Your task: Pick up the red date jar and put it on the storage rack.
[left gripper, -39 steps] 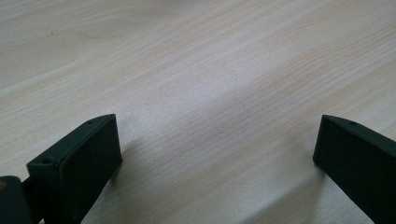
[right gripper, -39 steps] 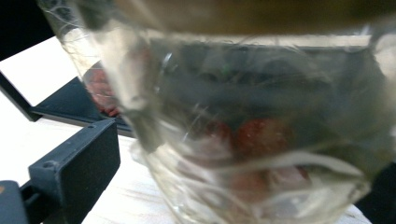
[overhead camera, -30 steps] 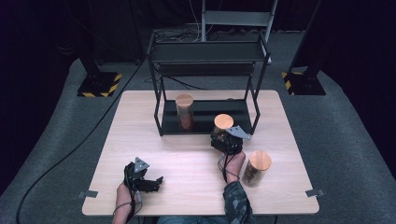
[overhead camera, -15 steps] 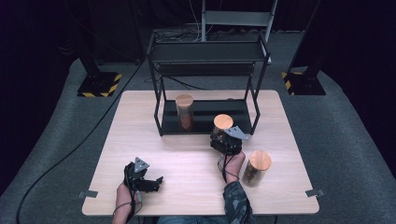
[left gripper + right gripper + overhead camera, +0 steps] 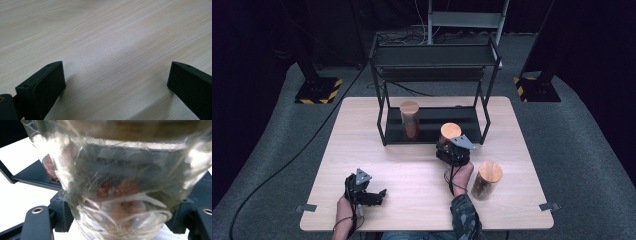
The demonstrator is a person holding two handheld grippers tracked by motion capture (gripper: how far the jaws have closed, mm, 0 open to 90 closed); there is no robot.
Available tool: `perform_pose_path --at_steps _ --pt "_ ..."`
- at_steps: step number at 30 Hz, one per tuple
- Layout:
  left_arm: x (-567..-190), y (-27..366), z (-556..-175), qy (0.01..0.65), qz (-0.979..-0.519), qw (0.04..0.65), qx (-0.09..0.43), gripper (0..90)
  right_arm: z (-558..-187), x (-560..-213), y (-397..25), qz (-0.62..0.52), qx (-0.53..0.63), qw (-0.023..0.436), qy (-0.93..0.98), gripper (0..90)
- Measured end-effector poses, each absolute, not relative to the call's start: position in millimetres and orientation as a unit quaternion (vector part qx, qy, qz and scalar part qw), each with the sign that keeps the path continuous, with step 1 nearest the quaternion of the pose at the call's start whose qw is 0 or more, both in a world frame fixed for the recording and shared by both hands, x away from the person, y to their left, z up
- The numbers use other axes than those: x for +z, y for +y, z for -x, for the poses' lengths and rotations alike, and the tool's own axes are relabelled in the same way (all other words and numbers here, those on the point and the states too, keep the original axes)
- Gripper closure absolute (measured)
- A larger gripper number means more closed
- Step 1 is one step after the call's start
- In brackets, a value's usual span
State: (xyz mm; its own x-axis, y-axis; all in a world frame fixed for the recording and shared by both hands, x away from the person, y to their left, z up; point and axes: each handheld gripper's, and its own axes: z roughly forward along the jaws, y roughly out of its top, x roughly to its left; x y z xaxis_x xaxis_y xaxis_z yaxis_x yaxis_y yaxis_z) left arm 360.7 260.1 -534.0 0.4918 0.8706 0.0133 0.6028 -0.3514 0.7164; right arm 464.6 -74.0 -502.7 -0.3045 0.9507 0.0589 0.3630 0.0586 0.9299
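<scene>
Since our table (image 5: 377, 145) had that black rack (image 5: 434, 60) at the back, we had the jar (image 5: 450, 139) just in front of its lower shelf, clamped in the right gripper (image 5: 454, 151). Our left gripper (image 5: 363, 189) sat on the wood, jaws wide and empty. We figured slick glass could slip, or the lid could clip the rack's frame if we tilted going in.

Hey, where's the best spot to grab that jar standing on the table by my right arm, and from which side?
Probably grip the jar around its glass wall, below the wooden lid, coming level from the near side. It stands upright and round, with bare table around it, so opposed jaws should seat squarely.
</scene>
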Motion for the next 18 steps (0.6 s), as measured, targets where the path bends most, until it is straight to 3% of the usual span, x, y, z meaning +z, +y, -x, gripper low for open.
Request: perform_pose_path --at_steps 18 --pt "-534.0 260.1 -360.7 0.462 -0.797 0.333 0.201 0.8 -464.0 -497.0 -68.5 -0.49 0.465 0.318 0.665 24.4"
